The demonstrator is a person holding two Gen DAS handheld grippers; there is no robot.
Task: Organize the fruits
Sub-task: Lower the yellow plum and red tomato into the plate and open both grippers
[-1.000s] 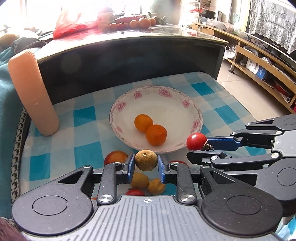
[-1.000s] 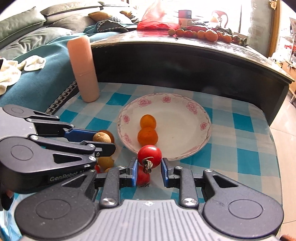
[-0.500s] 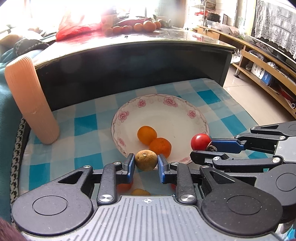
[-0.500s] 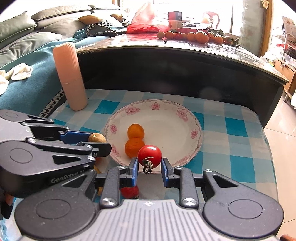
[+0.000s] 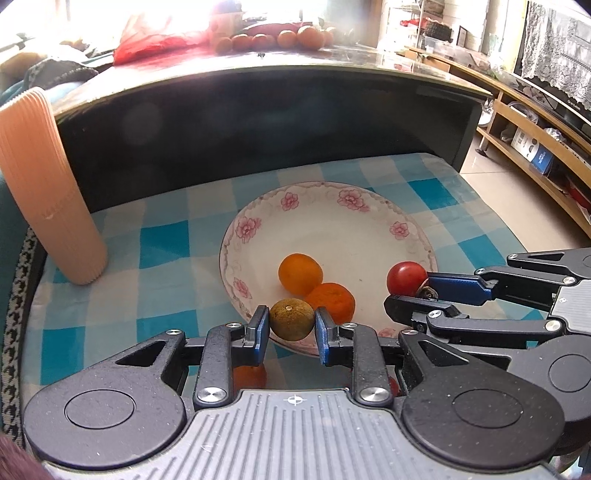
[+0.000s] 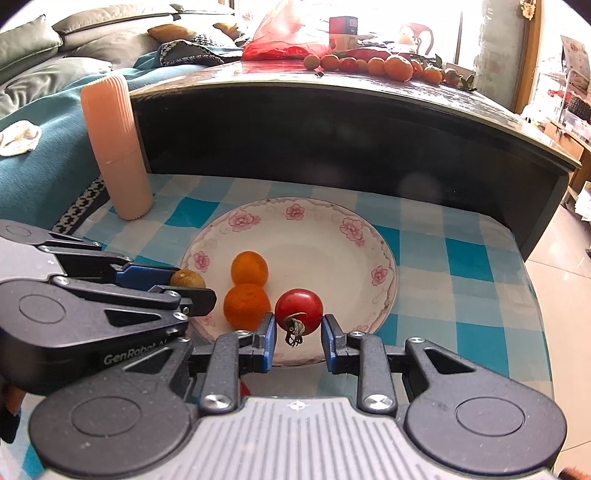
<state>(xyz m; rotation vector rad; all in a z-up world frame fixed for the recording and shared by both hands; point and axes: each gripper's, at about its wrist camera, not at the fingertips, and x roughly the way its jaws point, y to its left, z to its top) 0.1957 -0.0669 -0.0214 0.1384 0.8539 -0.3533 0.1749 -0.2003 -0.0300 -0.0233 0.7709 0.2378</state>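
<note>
The left gripper (image 5: 291, 328) is pinching a dull green-brown citrus (image 5: 291, 319) between its blue pads, holding it over the near rim of the floral plate (image 5: 369, 206). The right gripper (image 6: 298, 334) is clamping a glossy red tomato (image 6: 298, 311) with its dry stem dangling toward the camera, also over the plate's near edge.

Only the left wrist view is showing a wooden shelf unit (image 5: 532, 122) and lace curtain (image 5: 561, 70) along the right. Only the right wrist view is showing the grey sofa cushions (image 6: 74, 33), a teal blanket (image 6: 44, 162) and a crumpled white cloth (image 6: 18, 136) on the left.

Two orange mandarins (image 6: 248, 291) (matte, dimpled peel) are sitting touching each other inside the plate, which is round, shallow, white glazed with pink flowers. It is lying on a blue-and-white checked cloth (image 5: 166, 240). A ribbed peach cylinder (image 6: 116, 147) is standing upright on the cloth's left corner, well apart from the plate. Behind, a dark curved counter (image 6: 332, 122) is carrying a row of small oranges (image 6: 397, 68) and a red plastic bag (image 6: 284, 37), washed out by backlight.

Loose fruit (image 5: 249, 376) under the left gripper is mostly hidden by its body; kind is hard to tell.
</note>
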